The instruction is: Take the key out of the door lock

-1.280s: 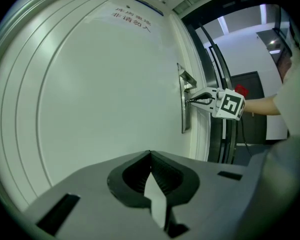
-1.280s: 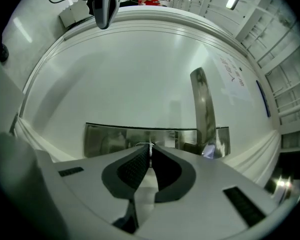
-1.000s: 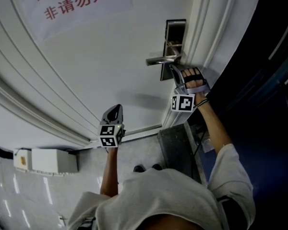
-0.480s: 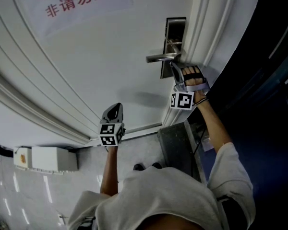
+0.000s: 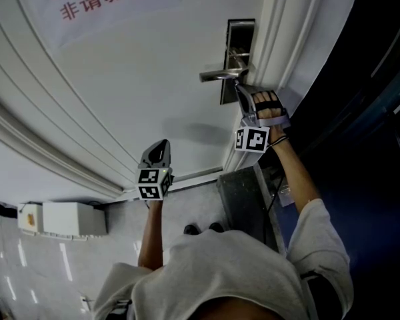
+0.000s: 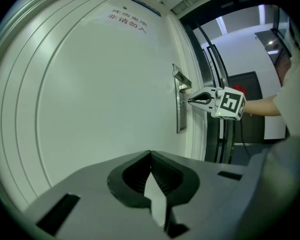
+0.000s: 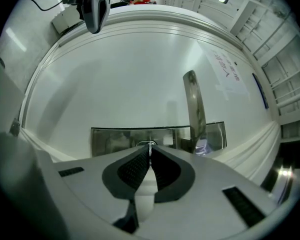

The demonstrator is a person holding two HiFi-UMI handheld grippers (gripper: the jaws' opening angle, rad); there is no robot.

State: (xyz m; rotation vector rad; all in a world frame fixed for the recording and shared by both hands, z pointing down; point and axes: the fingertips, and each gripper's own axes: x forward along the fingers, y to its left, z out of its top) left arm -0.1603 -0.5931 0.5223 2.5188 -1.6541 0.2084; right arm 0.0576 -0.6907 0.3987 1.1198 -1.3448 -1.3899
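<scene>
Head view: my right gripper (image 5: pixel 240 91) meets the lock plate (image 5: pixel 239 35) just below the handle (image 5: pixel 217 76); my left gripper (image 5: pixel 163 144) hangs well apart, near the door (image 5: pixel 120 92). Left gripper view: its jaws are clenched, empty. Right gripper view: jaws grasp the key (image 7: pixel 149 144) in the lock plate, its long axis along my jaws, tip pointing into the door.

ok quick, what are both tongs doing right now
left tongs: closed, empty
right tongs: closed on the key at the lock
</scene>
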